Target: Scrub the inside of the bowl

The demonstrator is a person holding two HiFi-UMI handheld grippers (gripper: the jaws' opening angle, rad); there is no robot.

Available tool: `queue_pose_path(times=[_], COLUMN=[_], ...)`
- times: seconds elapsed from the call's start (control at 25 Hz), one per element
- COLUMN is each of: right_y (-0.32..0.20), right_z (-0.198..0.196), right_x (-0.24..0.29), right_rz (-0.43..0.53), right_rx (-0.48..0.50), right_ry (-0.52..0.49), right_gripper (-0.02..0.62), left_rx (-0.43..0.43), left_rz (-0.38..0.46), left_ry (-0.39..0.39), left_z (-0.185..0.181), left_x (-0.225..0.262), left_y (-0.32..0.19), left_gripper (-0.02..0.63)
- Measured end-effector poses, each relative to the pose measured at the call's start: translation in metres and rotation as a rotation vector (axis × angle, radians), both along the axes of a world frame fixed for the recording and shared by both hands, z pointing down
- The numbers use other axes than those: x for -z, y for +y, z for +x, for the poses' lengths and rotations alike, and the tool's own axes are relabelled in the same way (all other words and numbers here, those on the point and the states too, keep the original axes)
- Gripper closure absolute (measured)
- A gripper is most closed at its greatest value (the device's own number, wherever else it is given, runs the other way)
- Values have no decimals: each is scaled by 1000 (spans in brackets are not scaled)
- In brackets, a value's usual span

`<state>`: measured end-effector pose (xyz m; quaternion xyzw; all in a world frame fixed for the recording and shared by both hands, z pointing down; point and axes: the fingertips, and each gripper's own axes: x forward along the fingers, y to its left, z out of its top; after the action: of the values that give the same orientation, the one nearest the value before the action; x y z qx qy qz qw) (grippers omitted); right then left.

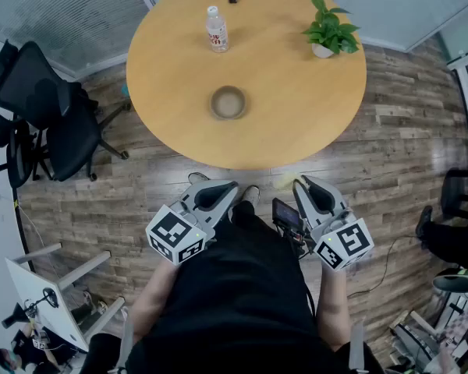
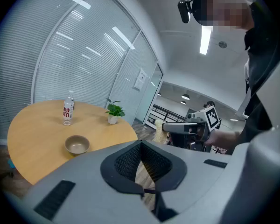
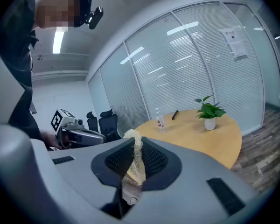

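Looking ahead of both tongs, I see the bowl (image 1: 228, 103) standing open side up on the round bench (image 1: 296, 123), well apart from either pair and nearer the line of the left one. Its inside reads as a dull brown hollow, and I cannot tell more of it from here. Beyond the bowl stands a bottle (image 1: 216, 29) with a red label. Ahead of the right tongs, far across the bench, a plant (image 1: 330, 29) sits in a white pot.

The left tongs (image 1: 232, 185) have their jaws together with nothing between them. In their own view the tips meet and only floor shows past them. The right tongs (image 1: 300, 184) are clamped on a pale fibrous scrubber (image 3: 136, 157), which sticks up past the tips.

Both tongs are held low in front of the person's waist, short of the bench edge and over the wood floor. Their tips point forward at the bench and angle slightly toward each other. The marker cubes sit at the rear, closest to the body, with bare forearms behind them.
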<state>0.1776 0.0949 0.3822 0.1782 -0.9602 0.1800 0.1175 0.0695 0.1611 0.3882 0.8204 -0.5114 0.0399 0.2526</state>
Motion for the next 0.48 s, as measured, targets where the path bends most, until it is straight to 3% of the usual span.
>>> queue_pose_path(times=[0.48], right_y=[9], right_z=[-13], right_x=[-6], right_rz=[-27], right_rx=[44], right_ry=[-16], right_gripper=[545], left_rx=[17], left_rz=[-27], left_ry=[12], left_z=[-4], left_x=[-11], left_y=[7], left_gripper=[594])
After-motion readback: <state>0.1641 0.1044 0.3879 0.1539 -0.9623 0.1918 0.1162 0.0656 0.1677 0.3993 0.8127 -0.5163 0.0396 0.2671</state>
